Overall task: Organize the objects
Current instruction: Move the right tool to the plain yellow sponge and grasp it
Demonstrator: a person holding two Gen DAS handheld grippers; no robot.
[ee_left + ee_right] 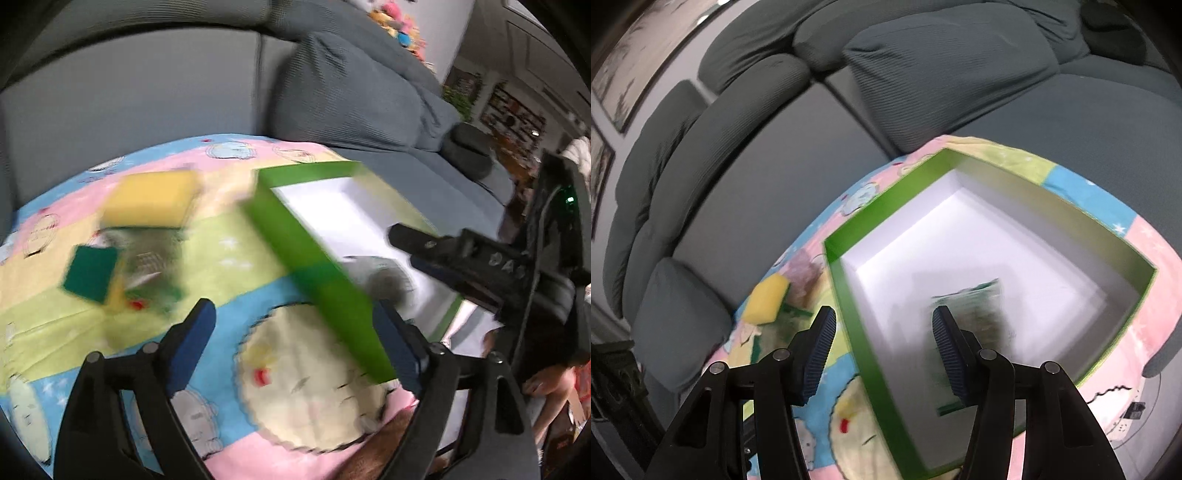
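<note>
A green box (pixel 857 325) with a white inside stands on the patterned cloth; it also shows in the left wrist view (pixel 303 251). A green and clear packet (pixel 979 306) lies on the box floor, seen blurred in the left wrist view (pixel 384 280). My right gripper (pixel 882 350) is open above the box's near wall, and shows in the left wrist view (pixel 436 254) over the box. My left gripper (pixel 295 332) is open and empty above the cloth by the box's corner. A yellow sponge (pixel 151 199), a green scouring pad (pixel 90 273) and a blurred packet (pixel 151 266) lie left of the box.
The patterned cloth (pixel 229 302) covers a round table in front of a grey sofa (pixel 147 92) with cushions (pixel 945 62). The yellow sponge (pixel 766 299) lies near the table's edge. A person's arm (pixel 546 384) shows at the right.
</note>
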